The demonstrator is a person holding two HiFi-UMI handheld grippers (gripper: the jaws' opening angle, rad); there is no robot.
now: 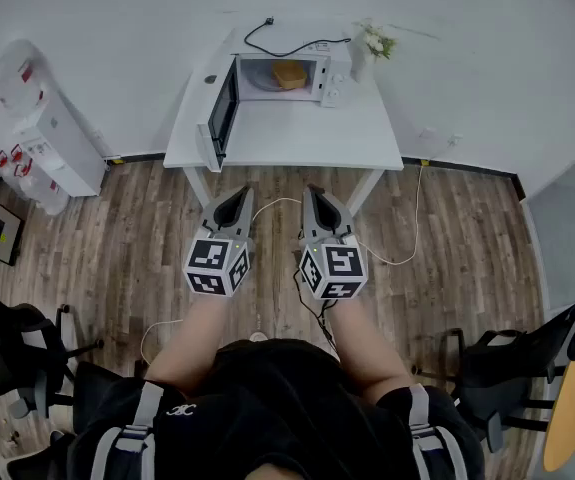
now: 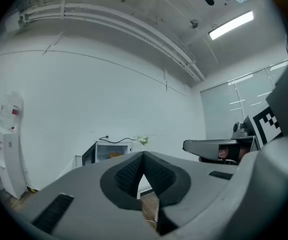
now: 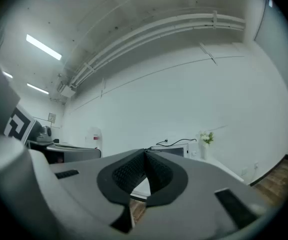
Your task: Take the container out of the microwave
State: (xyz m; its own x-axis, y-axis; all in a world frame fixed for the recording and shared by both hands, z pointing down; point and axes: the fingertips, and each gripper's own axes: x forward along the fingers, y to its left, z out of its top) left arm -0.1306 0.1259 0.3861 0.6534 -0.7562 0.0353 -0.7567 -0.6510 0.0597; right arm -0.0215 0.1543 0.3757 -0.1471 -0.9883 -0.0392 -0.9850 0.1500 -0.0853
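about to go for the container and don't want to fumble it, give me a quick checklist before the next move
1. Microwave door open: ok.
2. Container visible inside the microwave: ok.
3. Left gripper jaws apart for a grasp: not ok, shut on nothing.
4. Right gripper jaws apart: not ok, shut on nothing.
5. Grippers close to the microwave: not ok, both held short of the table.
6. Container's lid and weight: cannot tell.
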